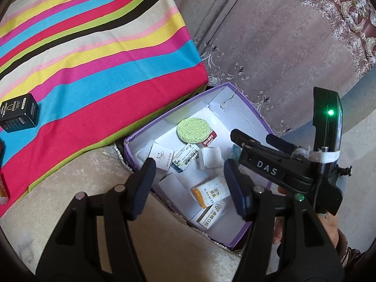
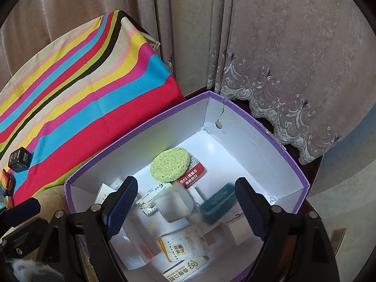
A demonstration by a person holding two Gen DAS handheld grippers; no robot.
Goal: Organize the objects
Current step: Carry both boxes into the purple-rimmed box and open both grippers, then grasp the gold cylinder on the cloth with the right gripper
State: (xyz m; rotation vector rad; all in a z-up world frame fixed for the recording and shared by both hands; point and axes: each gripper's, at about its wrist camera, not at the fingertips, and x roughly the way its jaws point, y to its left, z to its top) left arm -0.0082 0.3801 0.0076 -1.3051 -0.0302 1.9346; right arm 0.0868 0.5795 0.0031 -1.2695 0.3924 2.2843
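Nearest, the left gripper (image 1: 188, 188) hangs with its jaws spread and nothing between them, poised over the near edge of the purple box (image 2: 291, 164). The right gripper (image 2: 185, 206) is spread wide too, with a blurred teal item (image 2: 218, 203) and a pale packet (image 2: 174, 202) below its jaws, seemingly dropping among the cartons. Off left on the striped cloth (image 1: 94, 58) the black box (image 1: 20, 112) waits, so I'd lift both hands straight up clear of the walls before reaching for it.
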